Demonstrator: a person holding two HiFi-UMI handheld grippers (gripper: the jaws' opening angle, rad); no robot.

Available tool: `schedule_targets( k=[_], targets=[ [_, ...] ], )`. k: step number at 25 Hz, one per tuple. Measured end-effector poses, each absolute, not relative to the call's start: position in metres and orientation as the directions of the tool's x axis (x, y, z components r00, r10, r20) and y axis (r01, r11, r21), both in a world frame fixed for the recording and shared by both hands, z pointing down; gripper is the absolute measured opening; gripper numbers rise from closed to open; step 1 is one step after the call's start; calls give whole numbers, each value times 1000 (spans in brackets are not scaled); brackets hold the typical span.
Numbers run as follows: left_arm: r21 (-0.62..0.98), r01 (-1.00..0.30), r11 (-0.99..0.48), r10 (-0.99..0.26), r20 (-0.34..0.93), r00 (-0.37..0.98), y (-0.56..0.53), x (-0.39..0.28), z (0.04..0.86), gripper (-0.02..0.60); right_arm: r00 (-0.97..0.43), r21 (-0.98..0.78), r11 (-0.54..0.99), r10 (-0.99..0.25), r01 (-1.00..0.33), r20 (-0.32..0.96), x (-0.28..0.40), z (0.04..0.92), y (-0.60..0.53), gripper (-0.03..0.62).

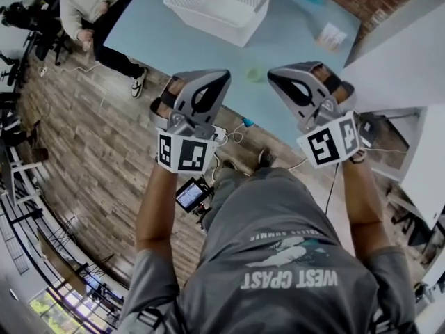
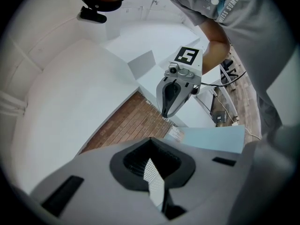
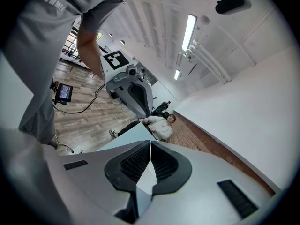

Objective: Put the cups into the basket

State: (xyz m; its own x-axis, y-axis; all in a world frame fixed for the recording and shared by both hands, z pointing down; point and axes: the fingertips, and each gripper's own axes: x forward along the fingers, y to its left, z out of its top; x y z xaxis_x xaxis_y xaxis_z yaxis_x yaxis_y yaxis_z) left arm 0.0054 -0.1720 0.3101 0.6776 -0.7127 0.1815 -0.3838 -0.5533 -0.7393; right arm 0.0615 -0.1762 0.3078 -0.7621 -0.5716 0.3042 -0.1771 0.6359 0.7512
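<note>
Held up closest to us, the left gripper [image 2: 150, 157] has its jaws pressed together on nothing, and the right gripper [image 3: 150, 146] is likewise closed and empty. Both hang over the near edge of the light-blue table [image 1: 167, 33]. On its far part we see the white mesh basket [image 1: 219, 5], empty. Well apart from it, by the table's right edge, sit small pale things [image 1: 331, 36], too small for us to tell whether they are cups. A seated person [image 1: 87, 5] is beyond the table's left side.
</note>
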Motion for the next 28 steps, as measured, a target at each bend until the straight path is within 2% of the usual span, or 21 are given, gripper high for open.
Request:
schedule_targets(
  k=[6,18,28],
  targets=[
    [-740,-374,-558,-709,191,679,-196,-4,310,-3,-762,740,647,-570,-184,309,52,313,-200,14],
    [-718,-341,-607,-622,162,766,-242,-60,319,-3,-655,743,626,-668,-238,352,6,319,-246,14],
    [-693,-340,-636,-593,157,790,-269,-85,330,-3,-614,718,649,-680,-250,401,-17,338,-277,14]
  ],
)
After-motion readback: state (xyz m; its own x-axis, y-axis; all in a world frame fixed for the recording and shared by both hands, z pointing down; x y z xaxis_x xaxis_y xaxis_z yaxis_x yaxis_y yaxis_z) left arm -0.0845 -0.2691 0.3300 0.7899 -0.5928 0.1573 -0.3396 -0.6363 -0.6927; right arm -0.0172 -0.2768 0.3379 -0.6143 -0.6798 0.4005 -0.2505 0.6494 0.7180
